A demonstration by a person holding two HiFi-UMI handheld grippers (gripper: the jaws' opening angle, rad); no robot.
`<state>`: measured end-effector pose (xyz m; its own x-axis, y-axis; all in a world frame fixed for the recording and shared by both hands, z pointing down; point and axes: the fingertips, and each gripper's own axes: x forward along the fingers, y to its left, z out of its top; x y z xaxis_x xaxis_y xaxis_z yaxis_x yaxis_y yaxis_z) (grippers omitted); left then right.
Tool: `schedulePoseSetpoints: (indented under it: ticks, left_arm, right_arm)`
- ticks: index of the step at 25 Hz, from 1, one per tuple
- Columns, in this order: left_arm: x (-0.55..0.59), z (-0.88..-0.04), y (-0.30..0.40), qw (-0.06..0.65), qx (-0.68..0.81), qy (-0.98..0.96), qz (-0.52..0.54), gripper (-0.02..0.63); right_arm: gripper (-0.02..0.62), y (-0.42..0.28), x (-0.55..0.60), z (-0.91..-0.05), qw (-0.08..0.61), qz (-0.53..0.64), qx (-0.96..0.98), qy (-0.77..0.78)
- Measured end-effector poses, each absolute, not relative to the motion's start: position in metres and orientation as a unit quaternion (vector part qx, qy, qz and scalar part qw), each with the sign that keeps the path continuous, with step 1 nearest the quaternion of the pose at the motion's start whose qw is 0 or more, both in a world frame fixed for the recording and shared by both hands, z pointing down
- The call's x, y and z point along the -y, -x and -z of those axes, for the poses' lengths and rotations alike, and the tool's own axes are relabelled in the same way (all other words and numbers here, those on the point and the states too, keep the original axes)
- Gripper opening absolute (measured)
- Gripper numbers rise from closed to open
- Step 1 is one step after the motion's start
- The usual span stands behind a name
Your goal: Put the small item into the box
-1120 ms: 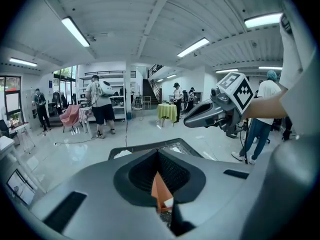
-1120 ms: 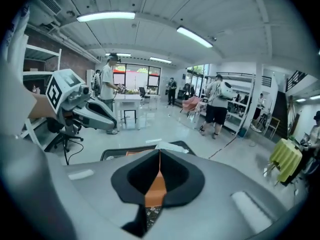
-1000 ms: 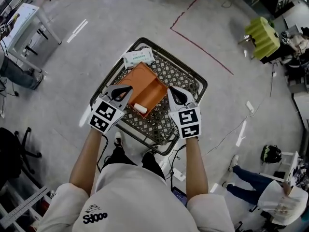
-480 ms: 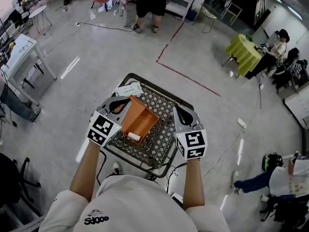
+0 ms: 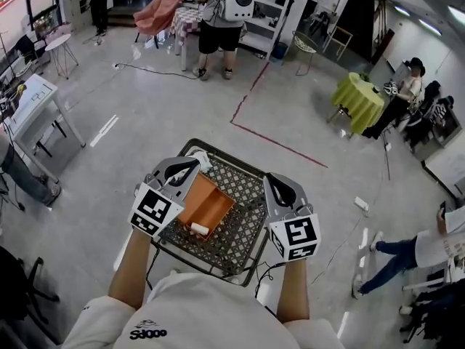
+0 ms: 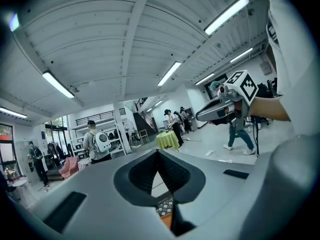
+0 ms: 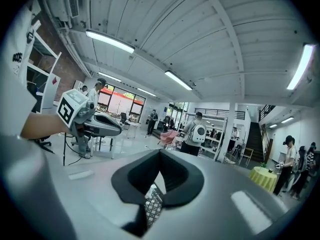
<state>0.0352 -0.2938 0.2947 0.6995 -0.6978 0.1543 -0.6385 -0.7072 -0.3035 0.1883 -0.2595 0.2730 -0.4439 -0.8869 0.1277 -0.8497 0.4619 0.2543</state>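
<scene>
The person holds both tools up over a dark mesh table (image 5: 245,213), noses aimed away toward the far side of the room. The left gripper (image 5: 191,167) hangs above the table's left edge, and in its own view (image 6: 159,153) the two dark pads are clenched together at the tip with nothing between them. The right gripper (image 5: 272,181) sits above the table's right edge, well apart from the left one. Its own view (image 7: 160,152) shows the same thing: jaws pressed closed and empty. Each tool can be seen from the other's camera, the right one at the right of the left gripper view and the left one at the left of the right gripper view. The orange box (image 5: 207,202) rests on the left half of the mesh, just right of the left gripper. The small white item (image 5: 197,228) lies inside it at the near end, touched by neither tool. A white packet (image 5: 203,159) lies at the table's far left corner, partly hidden behind the left gripper. On the far floor run a red line (image 5: 280,145) and, far right, a yellow-green table (image 5: 359,100); a person with a white backpack (image 5: 227,4) stands far off.
</scene>
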Motion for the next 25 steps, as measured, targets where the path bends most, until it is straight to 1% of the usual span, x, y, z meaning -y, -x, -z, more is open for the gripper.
schedulePoseSetpoints:
  ticks: [6, 25]
  left_arm:
    - [0.289, -0.281, -0.045, 0.127, -0.361, 0.917, 0.115, 0.003]
    - [0.278, -0.291, -0.047, 0.113, -0.352, 0.921, 0.122, 0.003]
  right_arm:
    - [0.009, -0.189, 0.258, -0.271, 0.121, 0.082, 0.852, -0.502]
    - [0.008, -0.175, 0.255, -0.277, 0.132, 0.072, 0.862, -0.485]
